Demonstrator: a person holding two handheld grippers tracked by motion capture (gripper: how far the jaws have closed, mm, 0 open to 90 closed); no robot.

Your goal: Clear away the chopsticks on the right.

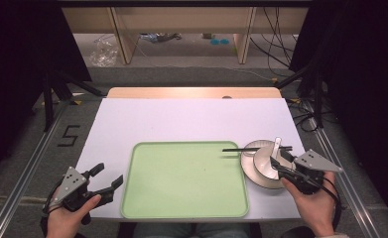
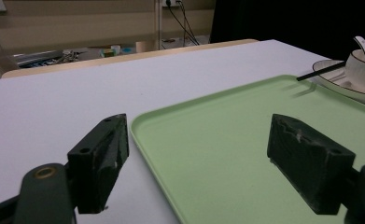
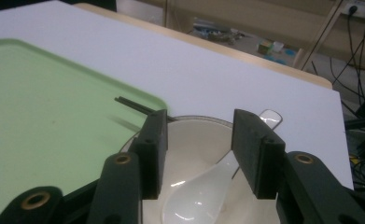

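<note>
The left hand (image 1: 70, 215) comes in at the table's (image 1: 191, 119) near left corner, holding the left gripper (image 1: 108, 178) low and angled toward the green tray (image 1: 184, 181). Its jaws stand wide apart, one over the white table top and one over the tray's left edge, with nothing between them.

The right hand (image 1: 308, 203) enters at the near right, pointing the right gripper (image 1: 276, 166) forward and left over the bowl (image 1: 266, 166). Its jaws are partly open above the bowl's near side, holding nothing.

The bowl sits on a plate (image 1: 251, 161) just right of the tray. A white spoon (image 3: 203, 193) lies in the bowl, and black chopsticks (image 1: 238, 148) rest across the plate, reaching over the tray's corner.
</note>
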